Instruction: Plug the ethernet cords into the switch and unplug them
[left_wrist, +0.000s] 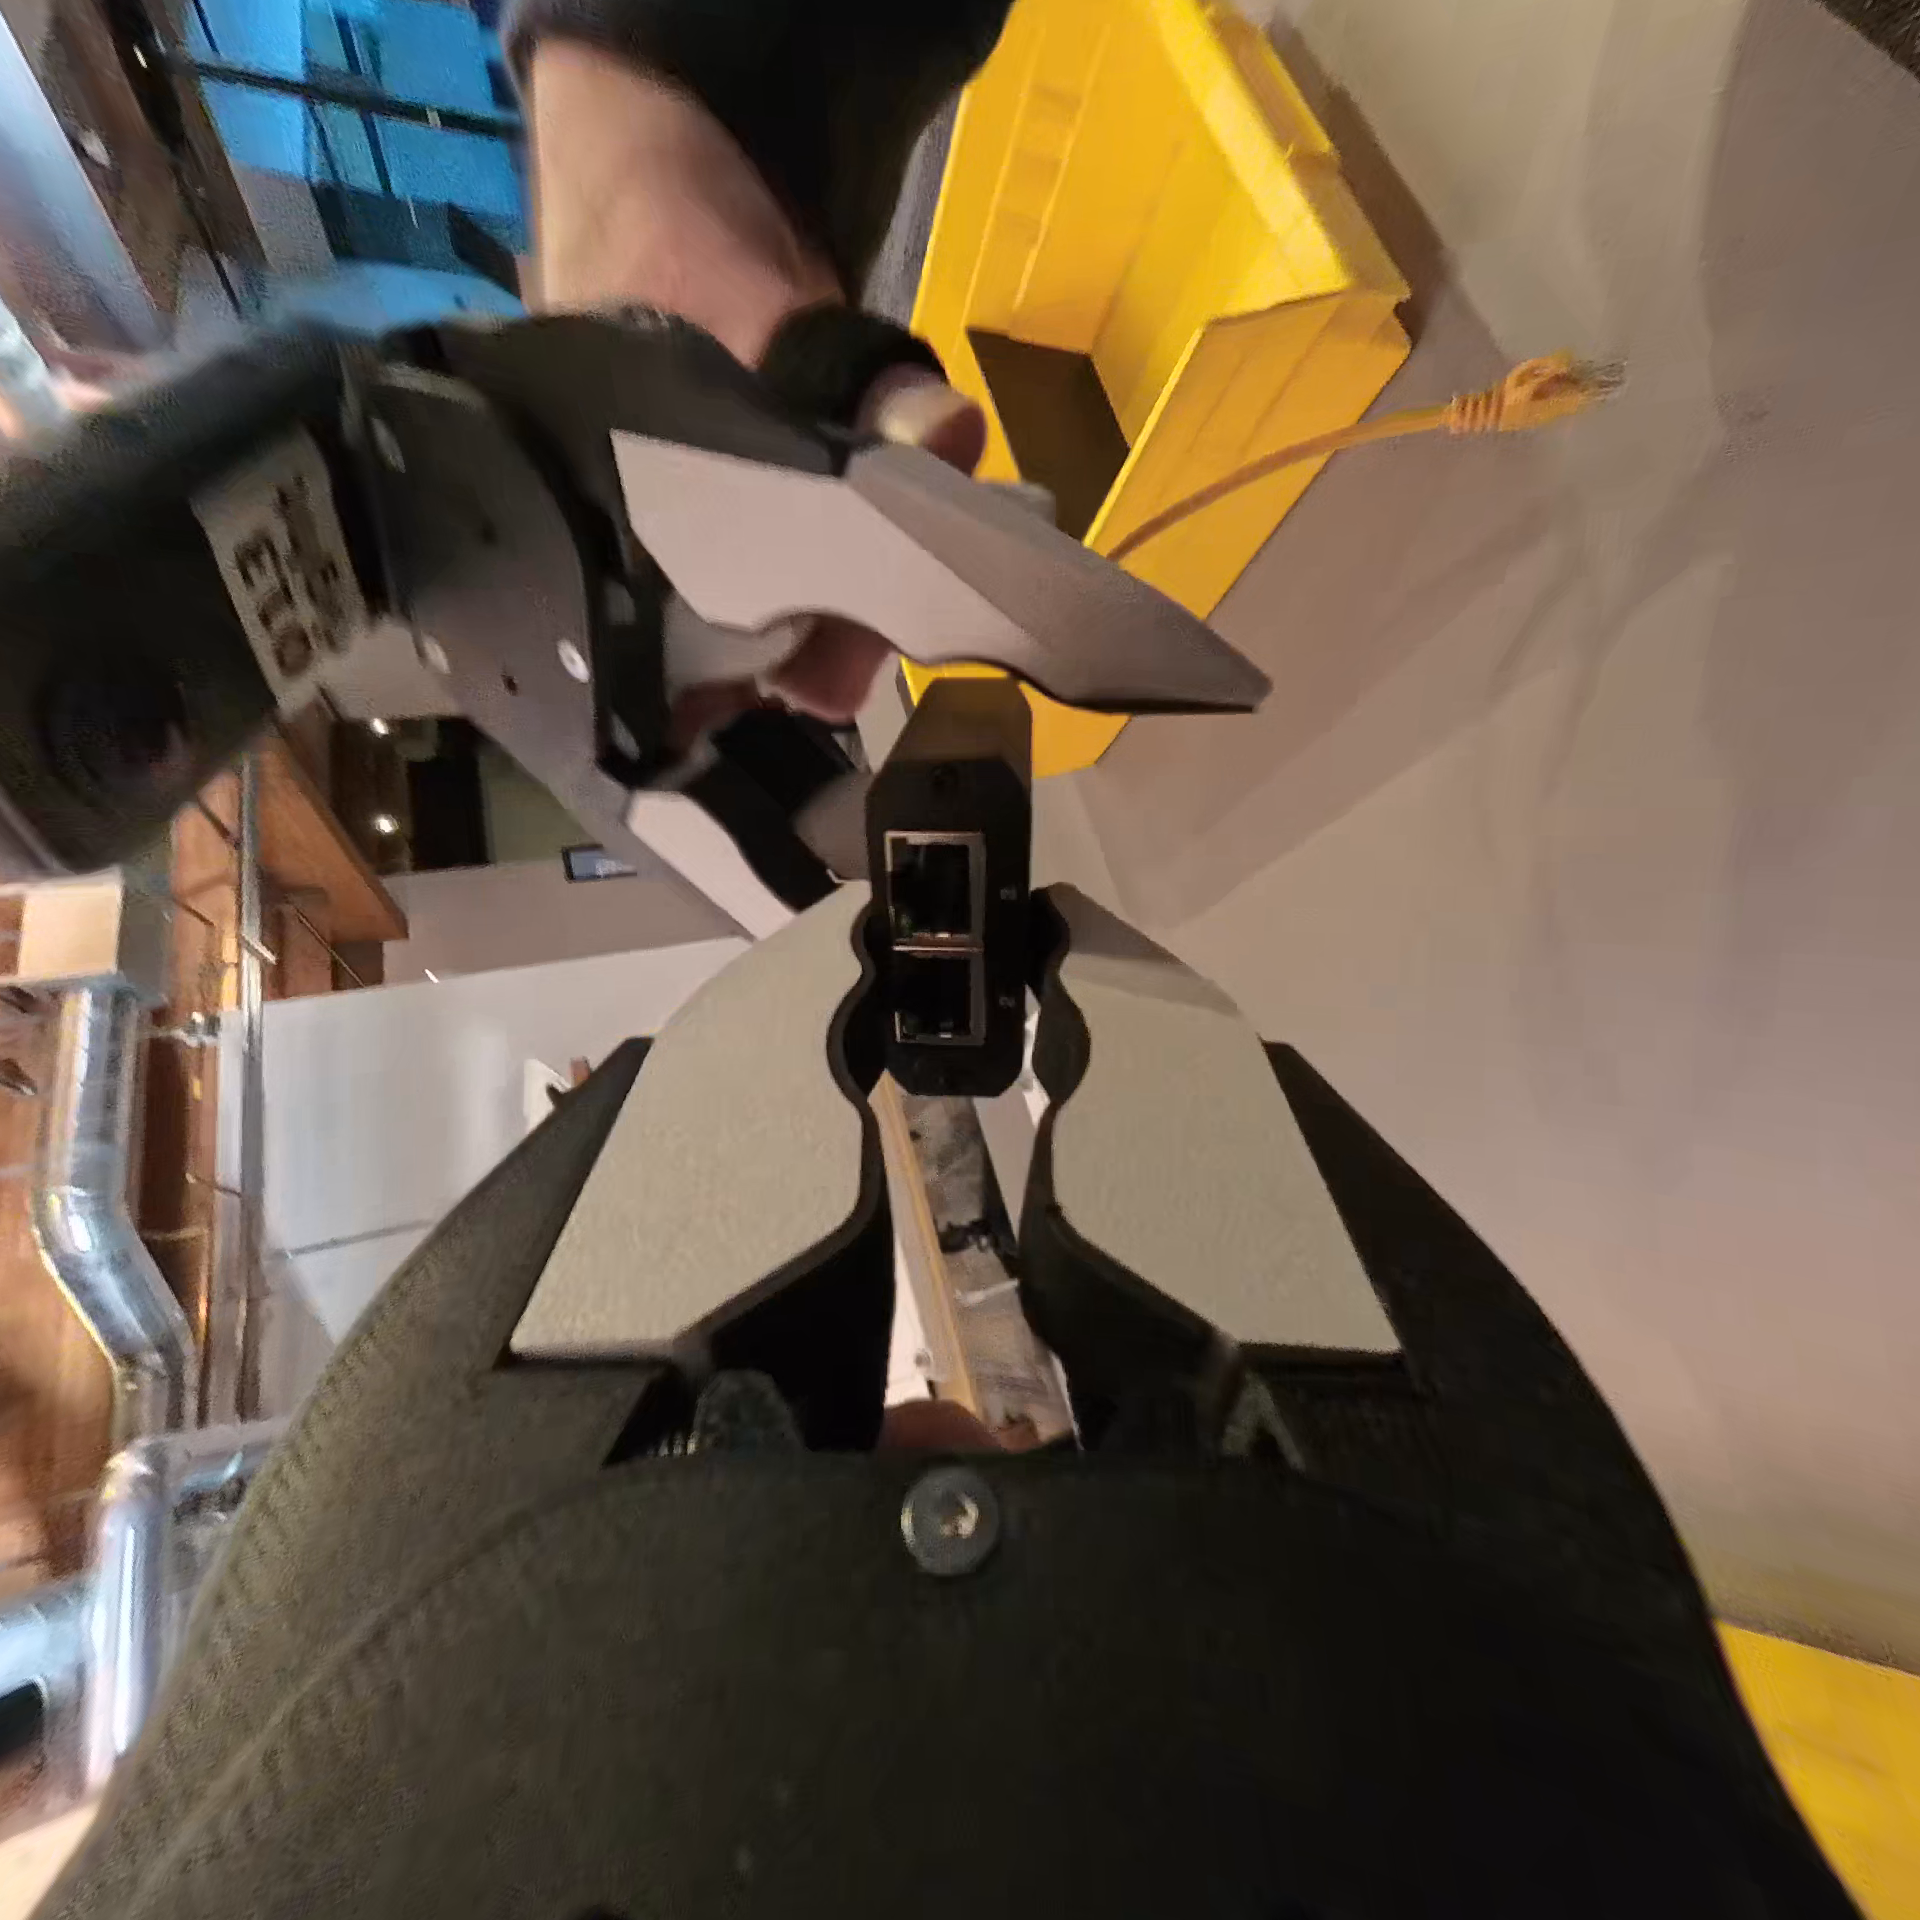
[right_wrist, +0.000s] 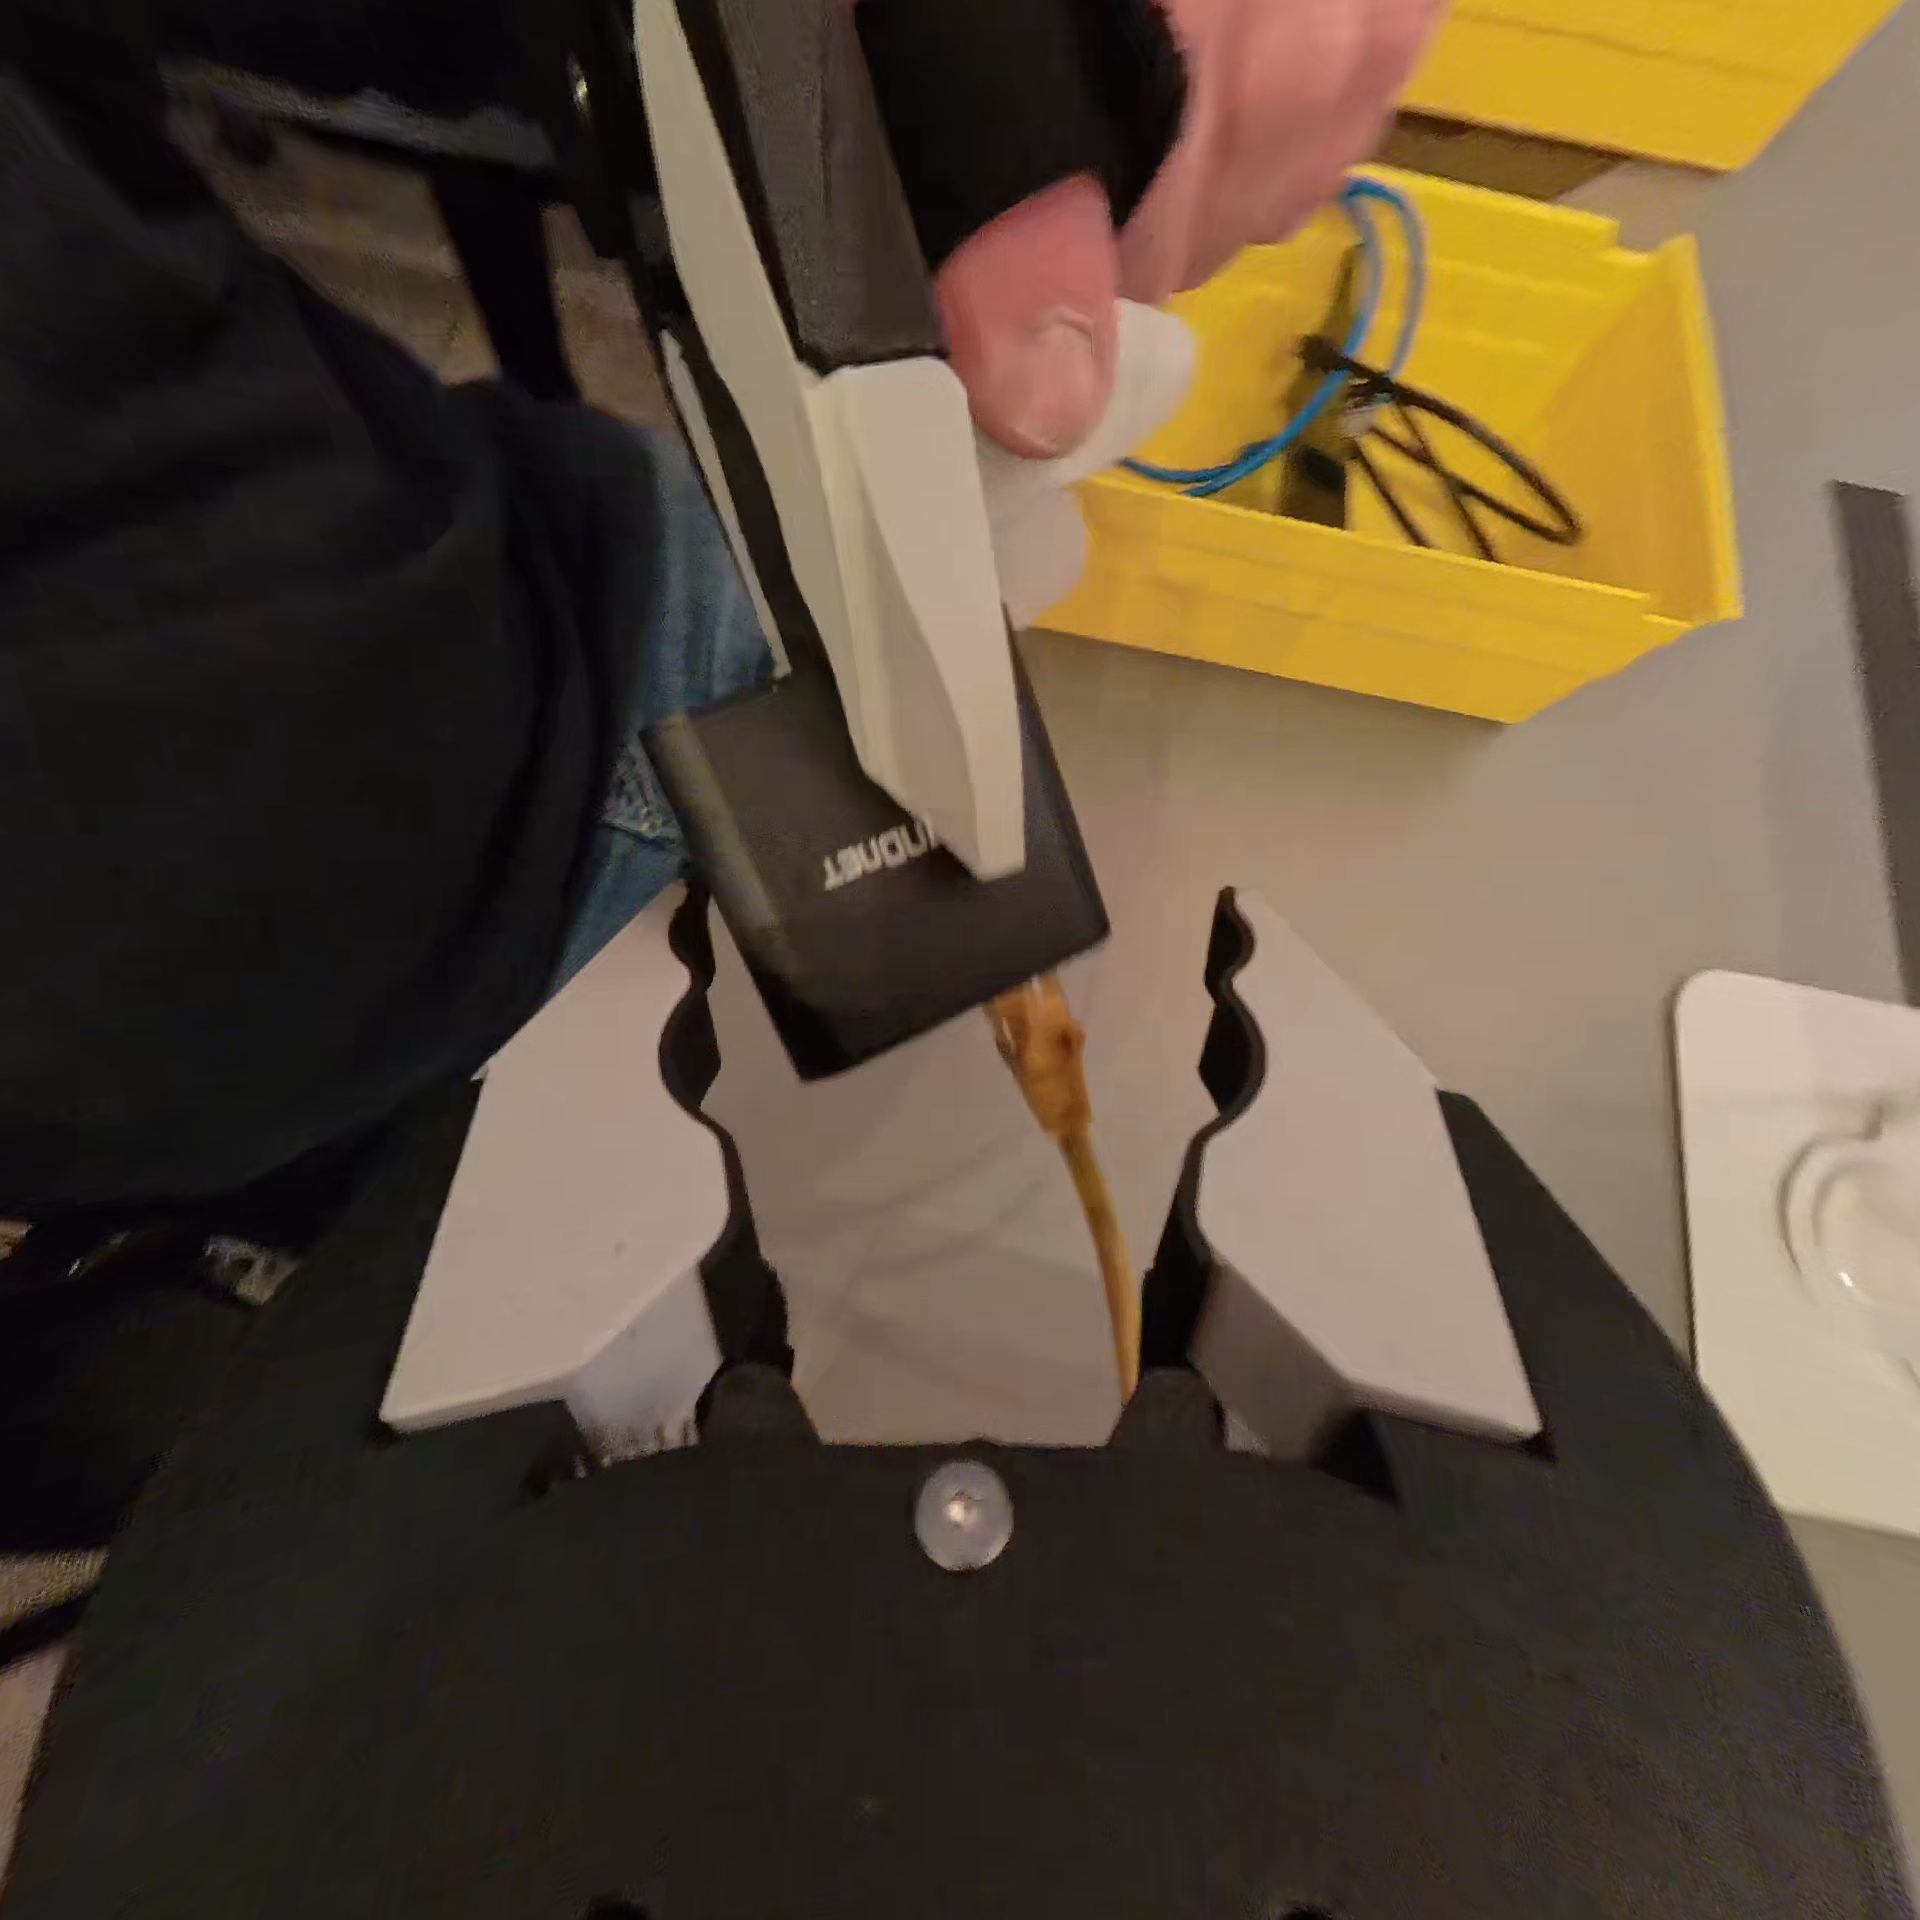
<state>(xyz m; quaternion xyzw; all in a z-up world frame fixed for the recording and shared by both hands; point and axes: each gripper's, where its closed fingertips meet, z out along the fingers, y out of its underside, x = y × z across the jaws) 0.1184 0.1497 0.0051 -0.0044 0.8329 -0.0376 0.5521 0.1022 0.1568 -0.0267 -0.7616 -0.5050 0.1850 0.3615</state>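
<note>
My left gripper (left_wrist: 951, 956) is shut on a small black switch (left_wrist: 948, 810) and holds it in the air. The two ports on the end facing the left wrist view are empty. In the right wrist view the switch (right_wrist: 883, 883) hangs between my right gripper's (right_wrist: 961, 987) open fingers. An orange ethernet plug (right_wrist: 1039, 1029) sits at the switch's lower end, seemingly in a port. Its cord (right_wrist: 1107, 1247) runs down beside my right finger, untouched. The cord's other plug (left_wrist: 1538, 390) lies free on the table. One finger (left_wrist: 935, 582) of my right gripper shows above the switch.
A yellow bin (right_wrist: 1351, 592) behind the switch holds blue and black cables (right_wrist: 1392, 416); it also shows in the left wrist view (left_wrist: 1195, 260). A white tray (right_wrist: 1808, 1195) lies at the right on the grey table (right_wrist: 1455, 883). A person's dark sleeve (right_wrist: 260, 675) fills the left.
</note>
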